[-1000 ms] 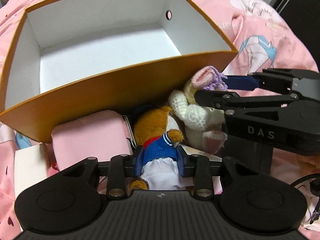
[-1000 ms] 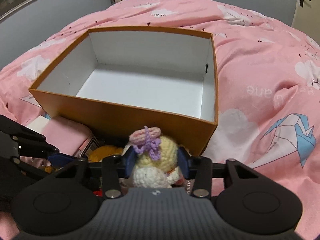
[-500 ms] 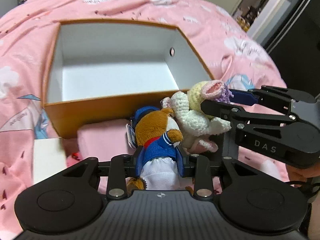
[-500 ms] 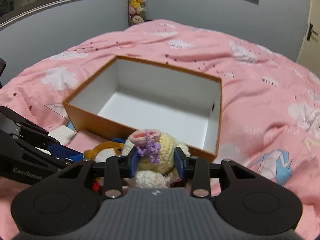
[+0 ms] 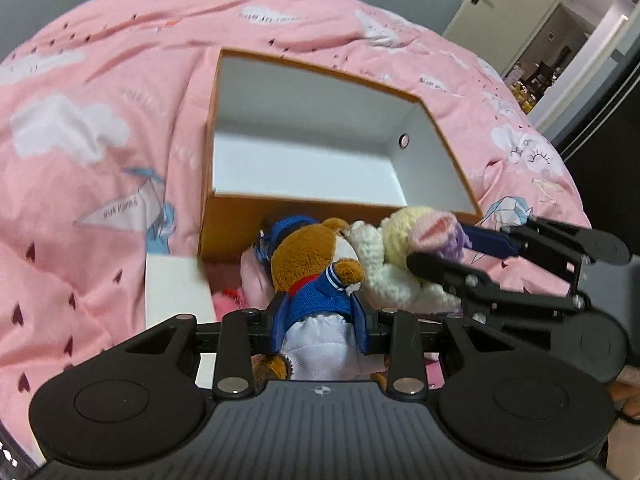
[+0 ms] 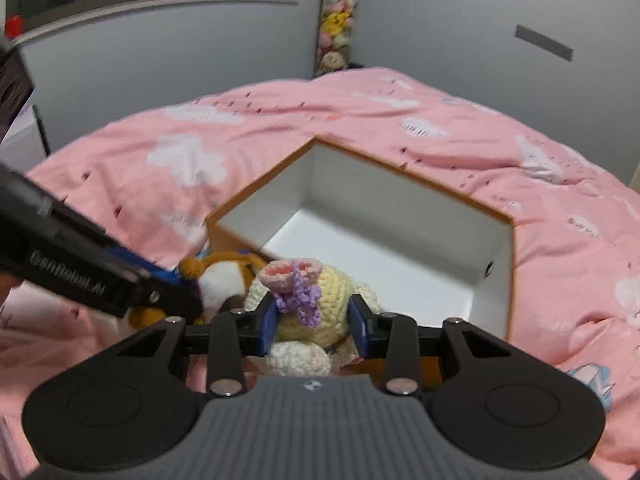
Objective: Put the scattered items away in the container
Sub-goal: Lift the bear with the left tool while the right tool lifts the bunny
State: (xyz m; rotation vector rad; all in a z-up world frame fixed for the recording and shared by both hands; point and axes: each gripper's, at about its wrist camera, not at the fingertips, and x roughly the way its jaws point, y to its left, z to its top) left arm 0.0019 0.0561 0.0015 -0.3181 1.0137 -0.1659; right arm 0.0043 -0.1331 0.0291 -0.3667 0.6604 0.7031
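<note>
The left gripper (image 5: 319, 316) clamps a brown plush bear (image 5: 316, 276) in a blue jacket; the right gripper (image 6: 314, 322) clamps a yellow crocheted doll (image 6: 316, 300) at its head. Both toys are held side by side, touching, just before the near wall of the orange box (image 5: 248, 220), which sits open on a pink bedspread (image 5: 100, 120).

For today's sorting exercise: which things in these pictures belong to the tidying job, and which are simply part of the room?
Part of the job:
orange box
bear plush in the left gripper
crocheted doll in the right gripper
white card
pink pouch

Just lying about:
pink duvet
plush stack in the corner
door
</note>
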